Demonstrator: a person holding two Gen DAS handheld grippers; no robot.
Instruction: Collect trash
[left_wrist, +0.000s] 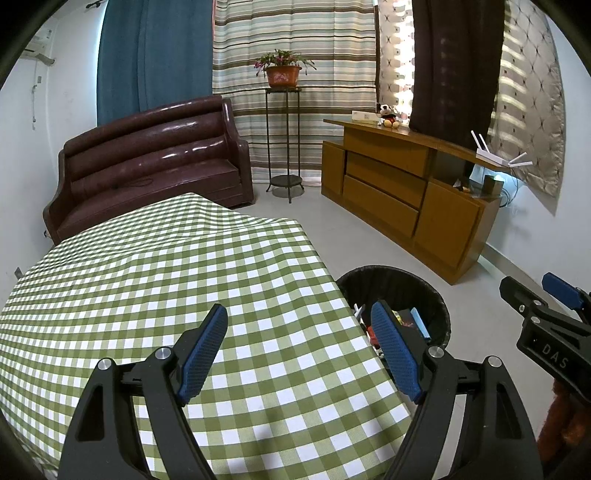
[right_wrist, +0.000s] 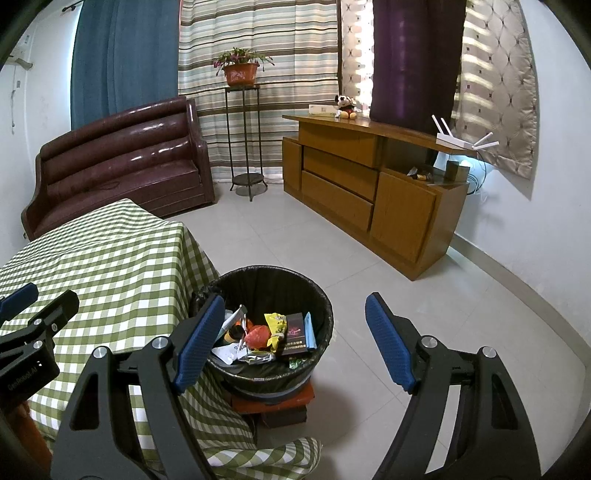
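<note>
Beside the checked table, sat nearer the right gripper than the left gripper: lined trash bin holding wrappers, jaws spread empty.

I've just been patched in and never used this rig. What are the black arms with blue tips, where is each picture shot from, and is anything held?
Those are hand-held two-finger grippers, each with a fisheye camera looking along its blue-padded fingers. One picture is from the left gripper, over the green-and-white checked tablecloth, which looks bare. The other is from the right gripper, above the round black-lined trash bin beside the table, holding wrappers and a dark box. Both grippers are open; nothing is held.
</note>
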